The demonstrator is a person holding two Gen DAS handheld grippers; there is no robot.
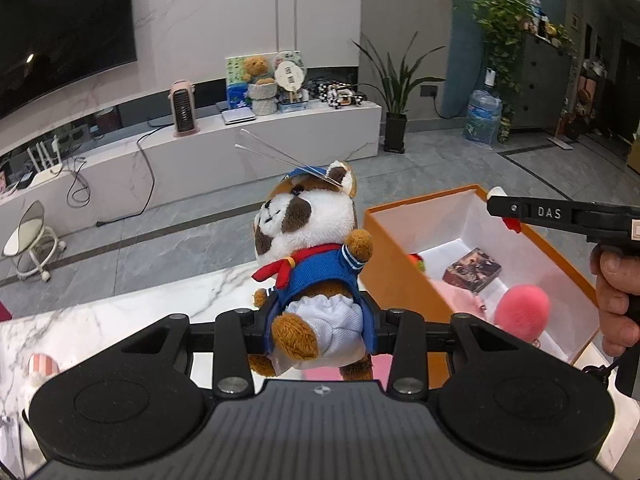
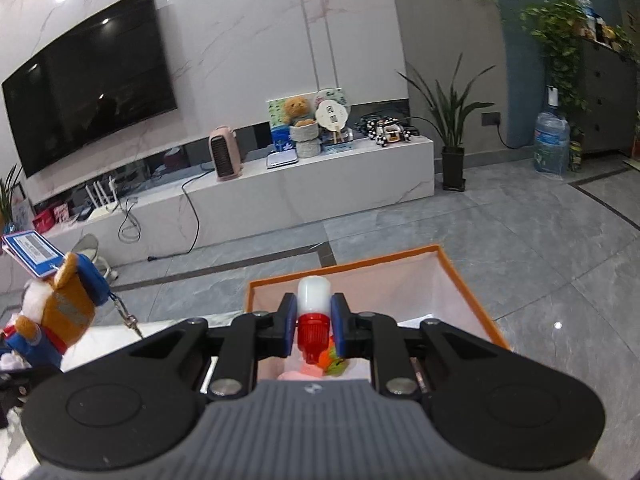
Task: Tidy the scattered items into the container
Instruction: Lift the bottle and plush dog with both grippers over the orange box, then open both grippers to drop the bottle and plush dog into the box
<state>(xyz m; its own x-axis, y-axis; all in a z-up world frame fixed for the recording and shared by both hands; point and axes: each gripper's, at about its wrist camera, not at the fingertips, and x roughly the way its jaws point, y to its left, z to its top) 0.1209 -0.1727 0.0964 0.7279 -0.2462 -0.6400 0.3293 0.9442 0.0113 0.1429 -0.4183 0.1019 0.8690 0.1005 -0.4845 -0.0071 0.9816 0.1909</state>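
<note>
Plush raccoon (image 1: 310, 264) in blue sailor outfit sits clamped at its lower body in the left gripper (image 1: 320, 330), held above the marble tabletop (image 1: 120, 320) just left of the orange box (image 1: 404, 280). Right gripper (image 2: 314, 328), jaws clenched on a small white bottle with red cap (image 2: 314, 312), hovers over the near end of the orange box, which already contains a pink fluffy item (image 1: 520, 306), a dark picture card (image 1: 472, 274) and a small colourful toy (image 2: 334, 360). Beyond the orange box lie grey floor tiles (image 2: 460, 220).
</note>
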